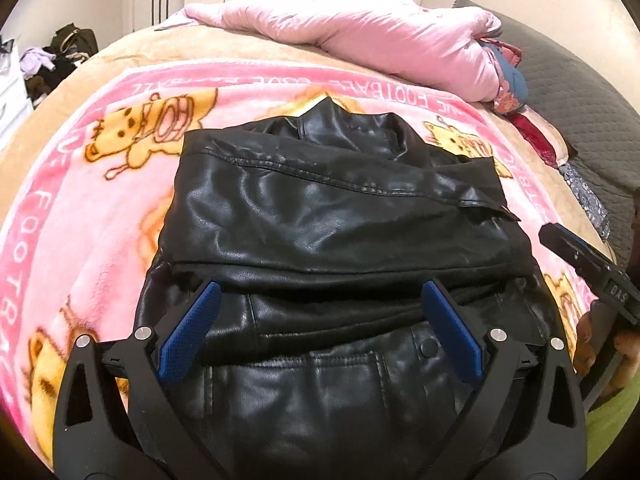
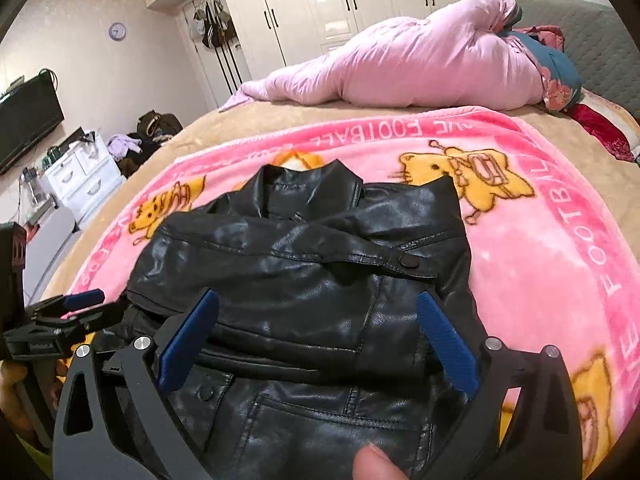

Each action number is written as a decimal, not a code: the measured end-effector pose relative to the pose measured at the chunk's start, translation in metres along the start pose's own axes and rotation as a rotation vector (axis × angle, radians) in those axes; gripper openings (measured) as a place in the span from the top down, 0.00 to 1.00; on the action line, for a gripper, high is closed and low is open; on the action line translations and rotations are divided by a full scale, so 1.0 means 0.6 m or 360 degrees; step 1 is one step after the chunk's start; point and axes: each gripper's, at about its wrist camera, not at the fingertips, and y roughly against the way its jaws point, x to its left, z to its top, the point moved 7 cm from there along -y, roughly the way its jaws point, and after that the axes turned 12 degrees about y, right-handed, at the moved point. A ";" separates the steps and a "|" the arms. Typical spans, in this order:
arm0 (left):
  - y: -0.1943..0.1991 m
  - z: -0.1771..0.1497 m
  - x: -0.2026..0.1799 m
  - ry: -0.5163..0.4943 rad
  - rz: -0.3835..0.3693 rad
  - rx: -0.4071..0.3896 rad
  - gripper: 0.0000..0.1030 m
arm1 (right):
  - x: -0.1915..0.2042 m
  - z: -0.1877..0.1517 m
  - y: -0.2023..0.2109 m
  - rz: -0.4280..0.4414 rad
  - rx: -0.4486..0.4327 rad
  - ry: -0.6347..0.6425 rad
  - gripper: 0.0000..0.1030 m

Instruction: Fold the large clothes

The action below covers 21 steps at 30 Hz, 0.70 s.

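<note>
1. The jacket [image 1: 332, 216] lies folded on the blanket [image 1: 88, 216], collar at the far end.
2. The blanket is spread on the bed [image 2: 224, 120], which shows beyond its far edge.
3. Behind the jacket, a bunched quilt [image 2: 420, 64] lies across the bed's far side.
4. The left gripper [image 1: 320, 300] hangs over the jacket's near part, jaws spread wide, nothing between them.
5. The right gripper [image 2: 318, 312] hangs over the jacket to the left gripper's right, jaws likewise spread.
6. Wardrobes [image 2: 320, 8] stand behind the bed; a drawer unit [image 2: 84, 180] stands off its left side.
</note>
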 end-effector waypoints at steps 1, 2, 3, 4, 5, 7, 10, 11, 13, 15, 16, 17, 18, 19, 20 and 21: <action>0.004 -0.001 -0.002 -0.0006 -0.0001 -0.0003 0.09 | 0.000 0.001 0.004 -0.0001 -0.0010 -0.0010 0.04; 0.010 -0.004 -0.005 -0.0013 -0.0008 -0.0006 0.09 | -0.001 0.002 0.008 -0.0002 -0.0021 -0.0021 0.04; 0.014 -0.006 -0.008 -0.0017 -0.0012 -0.0009 0.09 | -0.001 0.003 0.015 0.0001 -0.0040 -0.0029 0.04; 0.019 -0.008 -0.010 -0.0021 -0.0014 -0.0016 0.09 | -0.002 0.005 0.021 -0.0002 -0.0057 -0.0035 0.04; 0.022 -0.010 -0.012 -0.0026 -0.0018 -0.0018 0.09 | -0.003 0.006 0.027 -0.0006 -0.0070 -0.0042 0.04; 0.028 -0.014 -0.017 -0.0035 -0.0030 -0.0016 0.09 | -0.005 0.009 0.046 -0.0001 -0.0117 -0.0073 0.04; 0.039 -0.020 -0.027 -0.0054 -0.0053 -0.0018 0.09 | -0.008 0.013 0.069 -0.0001 -0.0168 -0.0108 0.04; 0.044 -0.021 -0.031 -0.0063 -0.0059 -0.0025 0.09 | -0.009 0.014 0.080 -0.0004 -0.0193 -0.0114 0.04; 0.056 -0.022 -0.036 -0.0074 -0.0074 -0.0041 0.09 | -0.010 0.013 0.094 -0.0014 -0.0218 -0.0111 0.04; 0.069 -0.022 -0.042 -0.0082 -0.0099 -0.0059 0.09 | -0.012 0.005 0.107 -0.0028 -0.0230 -0.0116 0.04; 0.073 -0.022 -0.044 -0.0084 -0.0105 -0.0064 0.09 | -0.012 0.001 0.113 -0.0024 -0.0233 -0.0122 0.04; 0.079 -0.022 -0.047 -0.0088 -0.0112 -0.0074 0.09 | -0.013 -0.002 0.118 -0.0022 -0.0234 -0.0132 0.04; 0.084 -0.023 -0.048 -0.0093 -0.0118 -0.0083 0.09 | -0.013 -0.005 0.122 -0.0022 -0.0236 -0.0139 0.04; 0.088 -0.024 -0.049 -0.0097 -0.0123 -0.0088 0.09 | -0.012 -0.008 0.127 -0.0020 -0.0241 -0.0145 0.04; 0.092 -0.025 -0.051 -0.0102 -0.0132 -0.0094 0.09 | -0.012 -0.010 0.132 -0.0020 -0.0246 -0.0149 0.04; 0.096 -0.026 -0.052 -0.0103 -0.0140 -0.0098 0.09 | -0.011 -0.012 0.138 -0.0023 -0.0253 -0.0152 0.04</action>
